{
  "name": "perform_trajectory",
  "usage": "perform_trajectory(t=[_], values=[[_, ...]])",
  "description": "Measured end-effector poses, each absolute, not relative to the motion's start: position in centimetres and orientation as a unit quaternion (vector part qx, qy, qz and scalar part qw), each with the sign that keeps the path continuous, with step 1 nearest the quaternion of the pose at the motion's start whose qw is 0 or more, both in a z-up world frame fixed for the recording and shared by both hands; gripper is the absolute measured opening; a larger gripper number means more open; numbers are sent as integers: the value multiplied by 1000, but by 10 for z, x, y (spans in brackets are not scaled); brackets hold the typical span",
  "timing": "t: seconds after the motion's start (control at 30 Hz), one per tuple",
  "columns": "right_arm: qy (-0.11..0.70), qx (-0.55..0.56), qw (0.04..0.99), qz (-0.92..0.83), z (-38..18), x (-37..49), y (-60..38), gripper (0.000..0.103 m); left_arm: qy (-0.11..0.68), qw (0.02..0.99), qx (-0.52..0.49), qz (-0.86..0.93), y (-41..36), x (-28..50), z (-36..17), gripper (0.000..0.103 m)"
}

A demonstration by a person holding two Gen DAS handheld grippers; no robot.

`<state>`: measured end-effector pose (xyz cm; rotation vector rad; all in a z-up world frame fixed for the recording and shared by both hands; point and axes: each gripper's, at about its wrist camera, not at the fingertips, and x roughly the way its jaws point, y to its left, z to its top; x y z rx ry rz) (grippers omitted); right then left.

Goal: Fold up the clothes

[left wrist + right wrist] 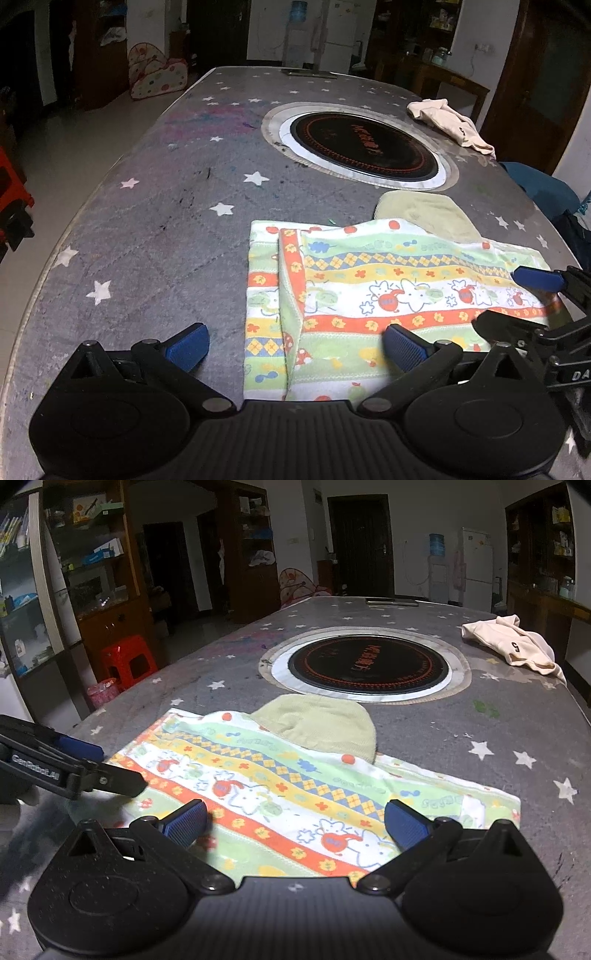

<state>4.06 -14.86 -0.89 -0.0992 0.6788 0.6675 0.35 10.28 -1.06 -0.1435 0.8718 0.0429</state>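
A colourful printed cloth (388, 291) with stripes and cartoon figures lies flat on the grey star-patterned table, its left edge folded over; it also shows in the right wrist view (295, 794). A pale green garment (428, 214) lies under its far edge, and shows in the right wrist view too (321, 723). My left gripper (295, 347) is open and empty just above the cloth's near left part. My right gripper (295, 825) is open and empty above the cloth's near edge. The right gripper shows in the left wrist view (517, 299) over the cloth's right end. The left gripper shows in the right wrist view (107, 768) at the cloth's left end.
A round black induction hob (362, 146) is set into the table (147, 221) beyond the cloth. A cream garment (450, 125) lies crumpled at the far right edge. A red stool (127, 661) stands on the floor to the left. A teal chair (535, 184) stands at the right.
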Motion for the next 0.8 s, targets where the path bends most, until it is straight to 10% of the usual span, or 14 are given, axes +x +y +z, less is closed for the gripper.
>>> perform_trajectory(t=[0.8], values=[[310, -83, 883, 342, -13, -3, -141, 103, 409, 908, -86, 18, 110, -21, -10, 103]])
